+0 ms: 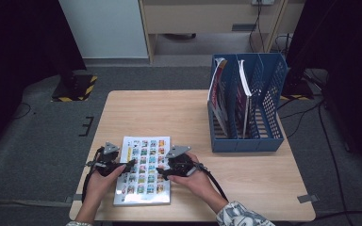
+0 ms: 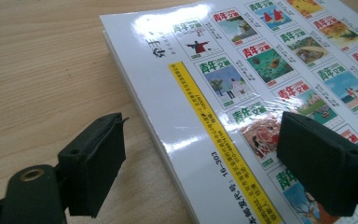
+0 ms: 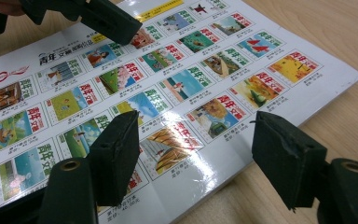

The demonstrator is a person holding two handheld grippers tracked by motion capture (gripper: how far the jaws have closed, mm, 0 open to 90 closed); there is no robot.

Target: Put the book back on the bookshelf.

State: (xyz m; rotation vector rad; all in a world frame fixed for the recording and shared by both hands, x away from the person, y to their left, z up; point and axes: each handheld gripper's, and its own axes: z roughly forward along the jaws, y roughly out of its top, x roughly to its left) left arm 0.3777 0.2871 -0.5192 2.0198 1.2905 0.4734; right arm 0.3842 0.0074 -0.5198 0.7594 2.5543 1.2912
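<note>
Both forearms come in over the near worktop edge, toward its left corner. Left tongs (image 1: 131,164) point right, jaws apart, one pad low beside the worktop surface, the other raised. Right tongs (image 1: 160,172) point left, facing them, jaws apart, nothing gripped.

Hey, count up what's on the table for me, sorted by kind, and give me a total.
Magazines lying flat: 1, the one under the grippers
Magazines standing in the rack: 2, one at its left, one in the middle
File racks: 1, blue
Hand-held grippers: 2, left gripper, right gripper
Total: 6
</note>
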